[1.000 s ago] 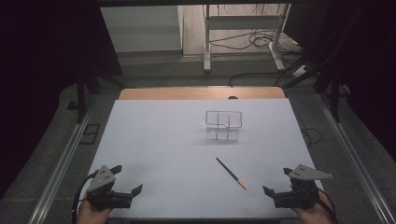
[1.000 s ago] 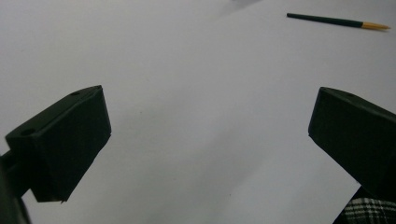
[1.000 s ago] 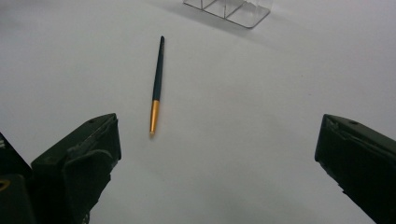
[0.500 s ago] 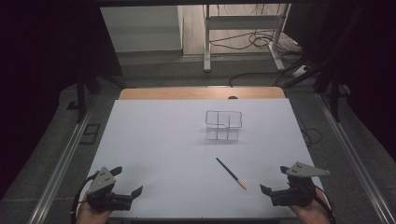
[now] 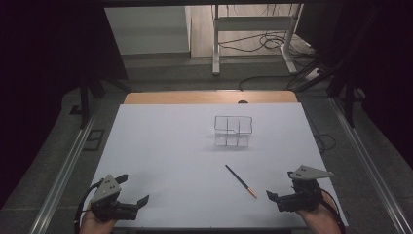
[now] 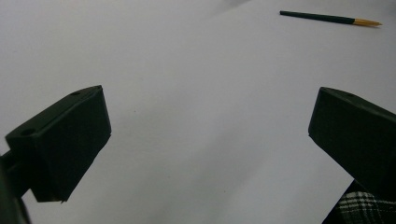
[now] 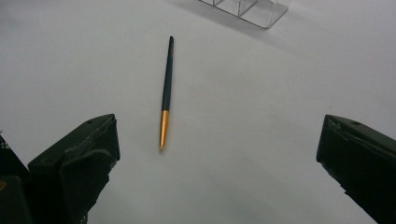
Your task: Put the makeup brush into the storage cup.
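Observation:
A slim dark pen with a gold end [image 5: 241, 181] lies on the white table sheet [image 5: 165, 146], right of the middle and near the front. Behind it stands a small clear organiser with compartments [image 5: 233, 130]. My right gripper [image 5: 280, 185] rests at the front right, open and holding nothing, a short way right of the pen's gold end. In the right gripper view the pen [image 7: 165, 93] lies ahead between the open gripper [image 7: 217, 154] jaws, nearer the left one, with the organiser [image 7: 245, 9] beyond. My left gripper [image 5: 132, 189] is open at the front left; its own view [image 6: 210, 135] shows the pen [image 6: 329, 18] far off.
A wooden strip [image 5: 209, 97] borders the sheet's far edge. Metal rails [image 5: 63, 170] run along both sides of the table. A white frame stand [image 5: 253, 29] and cables lie on the floor beyond.
My right gripper has shifted slightly left, toward the pen's gold end. The left gripper has barely moved. The pen and organiser are where they were.

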Tool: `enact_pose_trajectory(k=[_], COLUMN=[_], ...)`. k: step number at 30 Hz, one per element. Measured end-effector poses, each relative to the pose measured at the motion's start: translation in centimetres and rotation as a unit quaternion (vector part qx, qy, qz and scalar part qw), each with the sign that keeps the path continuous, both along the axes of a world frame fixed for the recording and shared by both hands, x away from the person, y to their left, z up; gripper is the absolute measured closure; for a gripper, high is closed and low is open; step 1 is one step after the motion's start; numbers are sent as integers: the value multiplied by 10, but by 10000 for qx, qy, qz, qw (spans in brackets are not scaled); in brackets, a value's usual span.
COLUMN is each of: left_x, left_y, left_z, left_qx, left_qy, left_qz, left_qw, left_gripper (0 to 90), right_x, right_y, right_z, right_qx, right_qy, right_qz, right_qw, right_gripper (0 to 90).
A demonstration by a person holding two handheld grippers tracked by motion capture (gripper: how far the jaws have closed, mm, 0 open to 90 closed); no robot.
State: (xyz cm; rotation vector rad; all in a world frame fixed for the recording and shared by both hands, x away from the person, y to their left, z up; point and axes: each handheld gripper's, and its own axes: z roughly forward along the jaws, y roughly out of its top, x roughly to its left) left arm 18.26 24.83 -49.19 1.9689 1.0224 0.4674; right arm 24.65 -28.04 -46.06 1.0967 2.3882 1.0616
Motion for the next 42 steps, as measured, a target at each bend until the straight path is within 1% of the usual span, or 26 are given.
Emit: enact_pose_trajectory(k=[2,4,11,17,22,25,29,30,31,33,38,40,42], left_x=[0,0,0,1,1,1,1,1,1,1,1,1,1], left_y=[0,0,0,1,1,1,1,1,1,1,1,1,1], left_z=[0,0,0,0,0,0,0,0,0,0,0,0,0], left_qx=[-3,-8,-29,-52,-47,-53,-55,-55,-56,-54,-50,-52,-54], left_qy=[-1,-1,15,39,35,36,40,40,39,40,39,40,42], left_qz=[-2,-2,-4,-3,-8,-9,-15,-15,-14,-18,-27,-30,-30], left_qw=[10000,10000,10000,10000,10000,10000,10000,10000,10000,10000,10000,10000,10000], left_gripper=[0,0,0,0,0,0,0,0,0,0,0,0,0], right_x=[2,4,10,15,20,23,28,28,29,30,34,37,38], right_y=[1,3,8,13,17,19,25,25,28,30,34,38,39], right_z=[0,0,1,2,4,4,2,2,1,1,2,2,2], right_qx=[4,79,42,115,78,9,-99,-99,-191,-261,-372,-474,-506], right_qy=[81,167,234,270,290,372,539,539,574,609,625,671,671], right_qz=[-15,-45,-37,-21,25,59,86,86,112,137,192,249,273], right_qw=[10000,9998,9997,9996,9995,9993,9985,9985,9981,9977,9972,9963,9961], right_gripper=[2,3,2,0,0,0,16,16,31,46,76,99,105])
